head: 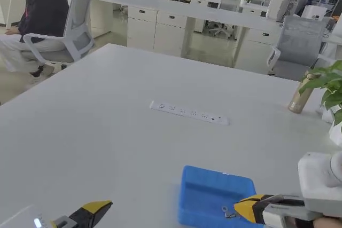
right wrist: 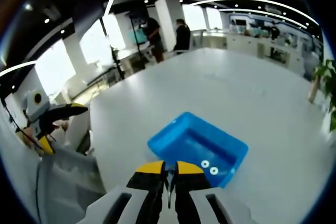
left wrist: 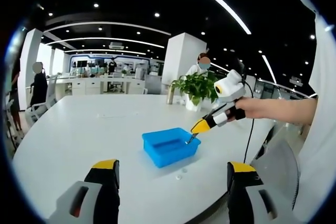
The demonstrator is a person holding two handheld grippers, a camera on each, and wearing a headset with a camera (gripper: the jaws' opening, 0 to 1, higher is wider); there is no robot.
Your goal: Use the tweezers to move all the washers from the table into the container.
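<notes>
Broad and bare, the white surface (head: pixel 107 132) runs out across an open office. Nearest the person, the yellow-tipped left tongs (left wrist: pixel 173 165) are spread wide with nothing between their jaws. Just ahead of them, two tiny pale round bits (left wrist: pixel 181 174), too small to make out well, lie on the surface beside the near wall of the shallow blue plastic container (left wrist: pixel 157 156). The yellow-tipped right tongs (right wrist: pixel 169 169) are pressed together on the slim metal tweezers (head: pixel 230 213), whose points reach down over the container's rim. Whether the points carry anything cannot be told. Inside the container, two small silver ring washers (right wrist: pixel 209 167) lie flat on the blue floor, close together near one wall. Further out at mid-surface lies a long white power strip (head: pixel 188 114). Beyond it, at the far right edge, stand a bronze metal bottle (head: pixel 300 95) and a leafy green potted plant (head: pixel 328 86). Grey mesh office chairs (head: pixel 296 46) and white desks sit behind, with people among them.
</notes>
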